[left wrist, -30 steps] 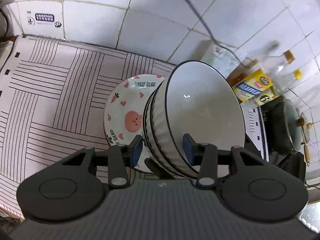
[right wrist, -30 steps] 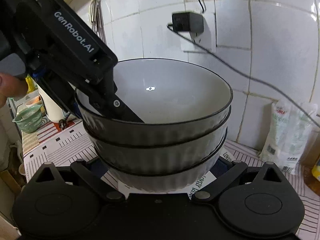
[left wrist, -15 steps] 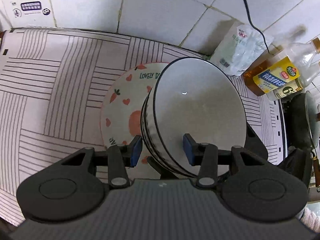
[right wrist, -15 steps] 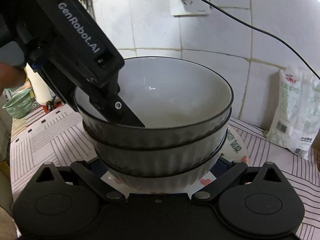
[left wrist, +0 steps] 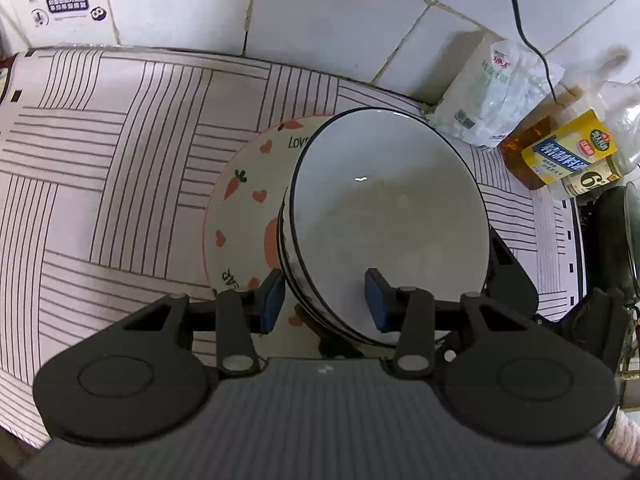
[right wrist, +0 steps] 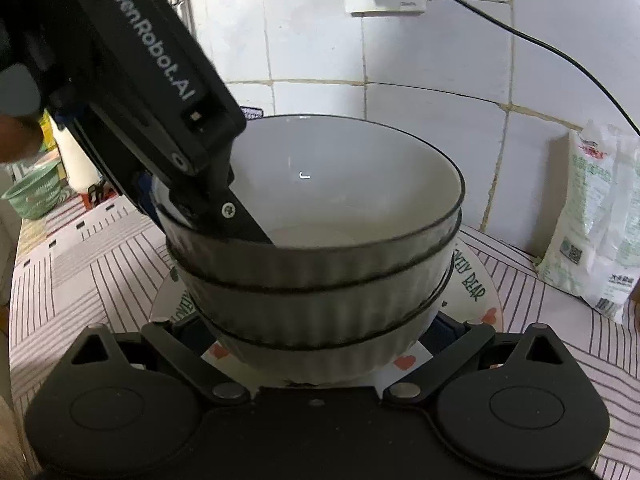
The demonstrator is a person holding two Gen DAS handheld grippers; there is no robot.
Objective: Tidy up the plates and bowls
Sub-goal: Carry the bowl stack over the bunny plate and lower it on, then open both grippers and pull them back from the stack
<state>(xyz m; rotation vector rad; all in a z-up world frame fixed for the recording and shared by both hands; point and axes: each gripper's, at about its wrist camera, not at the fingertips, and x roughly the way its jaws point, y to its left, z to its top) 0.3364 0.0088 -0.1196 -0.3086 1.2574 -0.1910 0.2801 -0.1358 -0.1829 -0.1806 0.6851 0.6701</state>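
Observation:
A stack of three white ribbed bowls with dark rims (left wrist: 390, 220) (right wrist: 320, 280) hangs just above a white plate with hearts and the words "LOVELY BEAR" (left wrist: 240, 208) (right wrist: 472, 292). My left gripper (left wrist: 325, 300) is shut on the stack's rim, one blue pad inside the top bowl, one outside. It also shows in the right wrist view (right wrist: 200, 208). My right gripper (right wrist: 320, 332) clasps the bottom bowl from both sides at its base; its pads are mostly hidden behind the bowl.
The plate lies on a striped mat (left wrist: 100, 160) against a tiled wall. A white plastic bag (left wrist: 492, 96) (right wrist: 600, 220) and oil bottles (left wrist: 568, 152) stand at the right. A dark pot (left wrist: 624, 240) is at far right. A green basket (right wrist: 32, 196) sits at far left.
Both grippers have carried the bowl stack down and forward over the plate; the stack has come level and now sits much closer to the plate.

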